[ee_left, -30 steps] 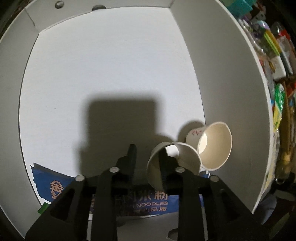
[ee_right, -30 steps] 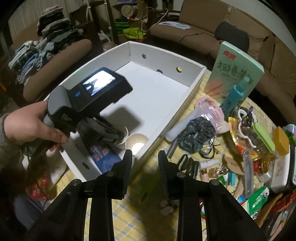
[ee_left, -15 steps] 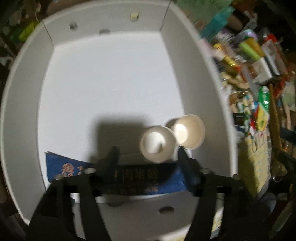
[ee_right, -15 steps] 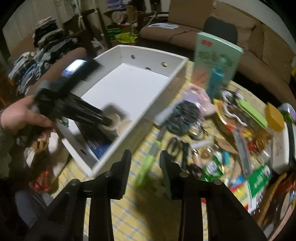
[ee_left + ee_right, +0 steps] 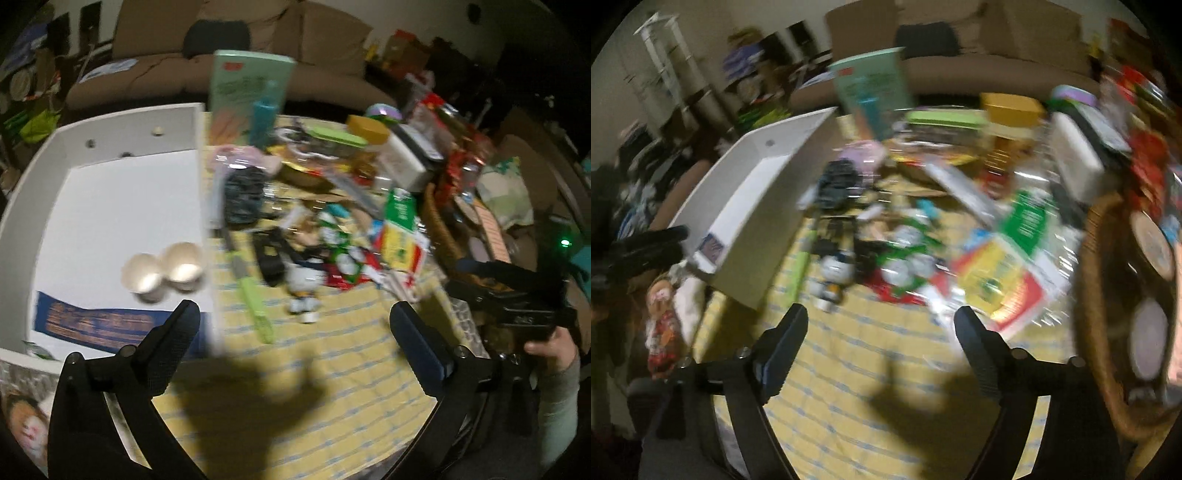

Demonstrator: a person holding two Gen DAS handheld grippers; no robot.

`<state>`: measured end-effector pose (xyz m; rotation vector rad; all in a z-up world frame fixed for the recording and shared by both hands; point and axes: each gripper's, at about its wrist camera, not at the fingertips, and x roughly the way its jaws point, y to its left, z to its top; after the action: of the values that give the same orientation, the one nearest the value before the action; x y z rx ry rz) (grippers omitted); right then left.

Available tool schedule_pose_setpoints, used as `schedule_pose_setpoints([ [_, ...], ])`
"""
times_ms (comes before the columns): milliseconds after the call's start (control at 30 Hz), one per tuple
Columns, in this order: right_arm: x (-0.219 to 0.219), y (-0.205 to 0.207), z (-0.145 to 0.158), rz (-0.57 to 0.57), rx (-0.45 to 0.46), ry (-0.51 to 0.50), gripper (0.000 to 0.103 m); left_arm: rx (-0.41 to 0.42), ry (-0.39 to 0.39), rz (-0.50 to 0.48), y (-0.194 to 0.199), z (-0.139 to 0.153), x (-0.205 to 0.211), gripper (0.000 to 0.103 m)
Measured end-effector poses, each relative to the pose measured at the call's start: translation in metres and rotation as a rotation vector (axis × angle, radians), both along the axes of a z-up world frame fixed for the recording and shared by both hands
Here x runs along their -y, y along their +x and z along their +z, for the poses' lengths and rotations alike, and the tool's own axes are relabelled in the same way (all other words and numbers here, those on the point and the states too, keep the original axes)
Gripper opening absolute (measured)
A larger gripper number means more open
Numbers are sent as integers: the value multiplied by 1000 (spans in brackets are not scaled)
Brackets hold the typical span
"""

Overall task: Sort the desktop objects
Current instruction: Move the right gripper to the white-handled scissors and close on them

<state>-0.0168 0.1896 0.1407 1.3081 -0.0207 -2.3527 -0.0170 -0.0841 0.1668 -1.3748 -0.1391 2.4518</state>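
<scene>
A white box (image 5: 22,206) stands at the table's left and holds two paper cups (image 5: 142,277) (image 5: 183,264) upright side by side, plus a blue noodle packet (image 5: 99,325). My left gripper (image 5: 295,317) is open and empty, above the yellow checked cloth right of the box. My right gripper (image 5: 881,325) is open and empty over the cloth, in front of a small white cat figure (image 5: 834,269). The box also shows in the right wrist view (image 5: 768,206). Both views are blurred.
Clutter covers the cloth: a green box (image 5: 247,92), a teal bottle (image 5: 264,118), a dark scrunchie (image 5: 243,195), a green-handled tool (image 5: 255,306), a cat figure (image 5: 304,288), snack packets (image 5: 400,236). A wicker basket (image 5: 1097,295) stands at right.
My left gripper let go of the paper cup, opened wide and pulled back out of the box to the right. My right gripper opened wide and swung right over the clutter.
</scene>
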Motion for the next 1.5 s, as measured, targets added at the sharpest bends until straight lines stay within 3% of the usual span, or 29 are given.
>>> schedule_pose_setpoints([
  [200,-37,12,-25,-62,-21,-3,85,17,14,29,9,-38,-48,103],
  [367,-43,10,-49,-82,-53,62,83,78,50,61,2,-82,-80,102],
  [433,-48,5,-60,-98,-43,73,77,91,45,63,-2,-94,-95,93],
  [500,-53,-3,-69,-121,-27,81,66,101,11,59,-7,-104,-115,68],
  [533,-56,-7,-73,-130,-17,92,57,107,-8,56,-10,-110,-125,64],
  [600,-59,-13,-79,-134,0,108,49,125,-31,48,-15,-119,-140,61],
  [867,-63,-33,-102,-103,82,78,49,165,-91,48,-38,-151,-172,60],
  [1067,-61,-40,-111,-92,111,64,45,128,-119,47,-41,-154,-175,52],
  [1167,-59,-40,-113,-73,122,46,32,114,-110,43,-38,-155,-173,40],
  [1200,-59,-39,-112,-68,129,33,27,114,-101,44,-37,-155,-171,31],
  [1400,-53,-27,-111,-7,166,-46,15,148,-34,47,-30,-154,-159,8],
  [1500,-46,-19,-109,17,164,-51,15,166,-11,46,-26,-155,-155,9],
])
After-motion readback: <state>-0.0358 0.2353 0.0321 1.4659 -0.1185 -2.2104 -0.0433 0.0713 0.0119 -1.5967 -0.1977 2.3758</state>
